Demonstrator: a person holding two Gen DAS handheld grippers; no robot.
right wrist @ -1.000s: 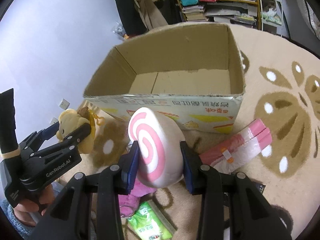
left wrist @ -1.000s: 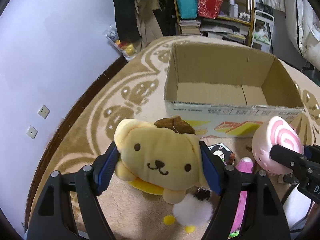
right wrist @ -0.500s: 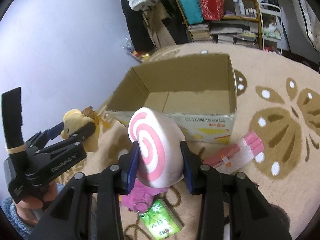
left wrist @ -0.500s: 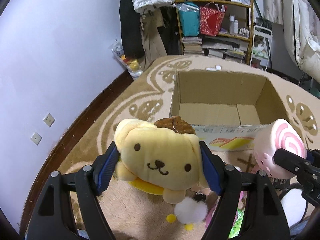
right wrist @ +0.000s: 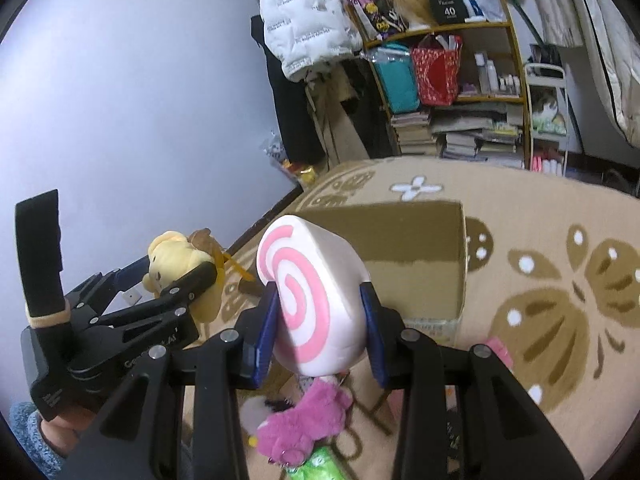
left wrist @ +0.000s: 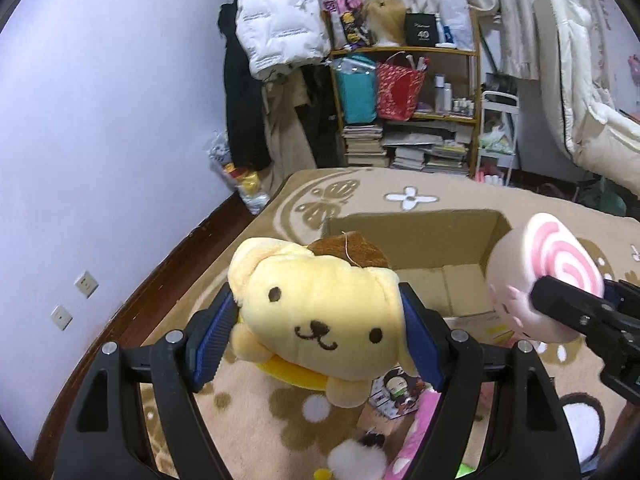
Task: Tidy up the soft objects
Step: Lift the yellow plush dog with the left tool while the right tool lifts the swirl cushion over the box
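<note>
Both grippers lifted higher, left gripper (left wrist: 320,336) clamped on yellow dog plush (left wrist: 320,312), right gripper (right wrist: 320,332) clamped on pink swirl plush (right wrist: 312,300), likely heading into cardboard box (left wrist: 440,236).

Cardboard box (left wrist: 432,236) front wall hidden behind yellow plush (left wrist: 320,312), green packet (right wrist: 316,466) cut off by bottom edge

Black tongs (left wrist: 320,340), blue pads (left wrist: 418,340)
</note>
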